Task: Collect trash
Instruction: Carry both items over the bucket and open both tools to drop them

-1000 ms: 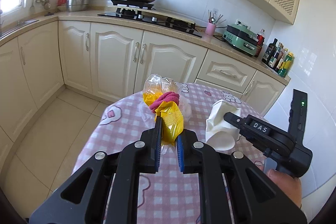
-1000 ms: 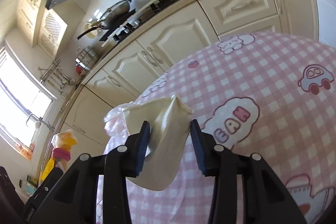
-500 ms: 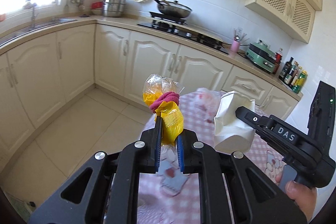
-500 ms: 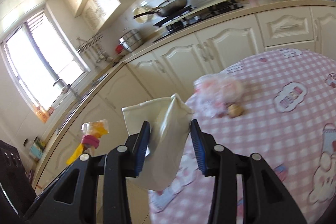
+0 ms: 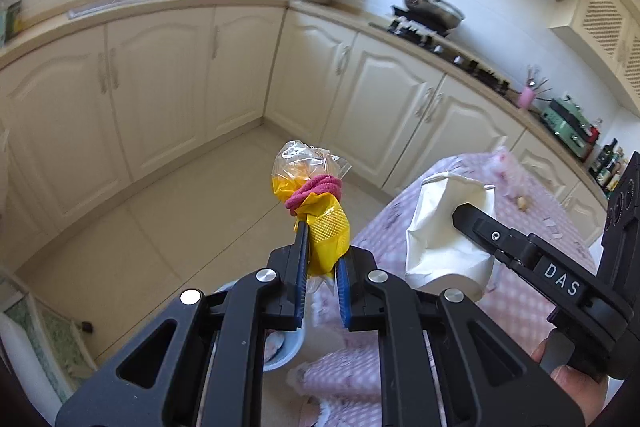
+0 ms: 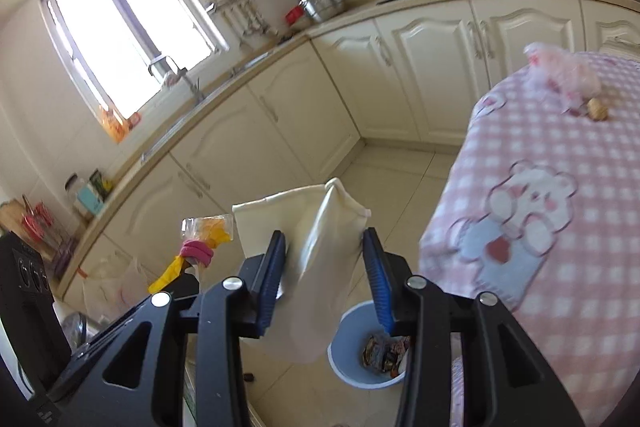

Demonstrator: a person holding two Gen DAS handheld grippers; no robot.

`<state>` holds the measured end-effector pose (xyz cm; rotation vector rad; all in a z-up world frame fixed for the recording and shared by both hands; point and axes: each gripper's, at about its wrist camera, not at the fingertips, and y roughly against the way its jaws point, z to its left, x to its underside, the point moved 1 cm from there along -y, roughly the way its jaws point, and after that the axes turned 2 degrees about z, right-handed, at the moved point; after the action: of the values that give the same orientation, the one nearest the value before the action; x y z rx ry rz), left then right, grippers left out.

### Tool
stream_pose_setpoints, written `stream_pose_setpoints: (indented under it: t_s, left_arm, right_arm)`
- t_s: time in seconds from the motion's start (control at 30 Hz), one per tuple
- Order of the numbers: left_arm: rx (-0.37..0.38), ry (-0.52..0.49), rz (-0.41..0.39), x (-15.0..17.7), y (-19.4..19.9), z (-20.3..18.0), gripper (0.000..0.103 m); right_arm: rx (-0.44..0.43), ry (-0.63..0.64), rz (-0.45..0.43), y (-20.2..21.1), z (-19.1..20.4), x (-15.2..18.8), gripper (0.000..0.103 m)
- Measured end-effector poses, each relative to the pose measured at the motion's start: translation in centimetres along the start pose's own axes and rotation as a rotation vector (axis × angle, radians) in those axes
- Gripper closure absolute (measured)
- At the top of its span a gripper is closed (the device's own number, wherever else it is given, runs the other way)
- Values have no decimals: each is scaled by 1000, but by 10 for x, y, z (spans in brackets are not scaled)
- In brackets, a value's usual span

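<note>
My left gripper (image 5: pixel 320 267) is shut on a yellow wrapper with clear plastic and a pink band (image 5: pixel 316 203), held up over the floor. It also shows in the right wrist view (image 6: pixel 200 247). My right gripper (image 6: pixel 326 275) is shut on a crumpled white paper cup (image 6: pixel 316 259), also seen in the left wrist view (image 5: pixel 448 231). A light blue trash bin (image 6: pixel 360 367) with wrappers inside stands on the floor below the right gripper. Part of its rim (image 5: pixel 288 351) shows under my left gripper.
The round table with a pink checked cloth (image 6: pixel 560 227) is at the right. A pink plastic bag (image 6: pixel 564 71) and a small brown scrap (image 6: pixel 598 109) lie on its far side. Cream kitchen cabinets (image 5: pixel 180 87) line the walls beyond the tiled floor.
Both grippers have swung left, away from the table and out over the floor, each still holding its item. The blue trash bin has come into view below them.
</note>
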<state>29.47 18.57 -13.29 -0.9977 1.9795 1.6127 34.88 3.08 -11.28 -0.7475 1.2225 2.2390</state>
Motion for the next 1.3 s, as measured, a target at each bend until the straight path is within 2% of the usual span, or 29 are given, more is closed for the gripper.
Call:
stream_pose_setpoints:
  t_s: [0.17, 0.33, 0.4, 0.47, 0.53, 0.8, 1.07, 1.2, 1.3]
  left_arm:
    - [-37, 45, 85, 16, -30, 30, 92]
    - [-25, 63, 150, 23, -60, 45, 88]
    - [-31, 68, 143, 21, -68, 48, 84]
    - [-35, 78, 139, 20, -74, 51, 63]
    - [-38, 82, 136, 20, -81, 54, 57]
    - [-58, 95, 157, 25, -83, 65, 56]
    - [-72, 124, 156, 25, -80, 80, 56]
    - [-92, 141, 131, 21, -73, 85, 45]
    - [-101, 149, 113, 17, -67, 88, 43]
  right_arm:
    - [20, 52, 61, -40, 16, 24, 64]
    - [49, 62, 103, -73, 16, 34, 64]
    - [60, 58, 111, -81, 13, 36, 64]
    - [70, 51, 117, -88, 9, 36, 64]
    - [79, 45, 128, -96, 5, 38, 64]
    - [88, 39, 162, -113, 1, 45, 64]
    - [76, 50, 176, -121, 15, 48, 63]
    - [47, 52, 168, -125, 27, 45, 60]
    - [19, 56, 163, -126, 35, 41, 60]
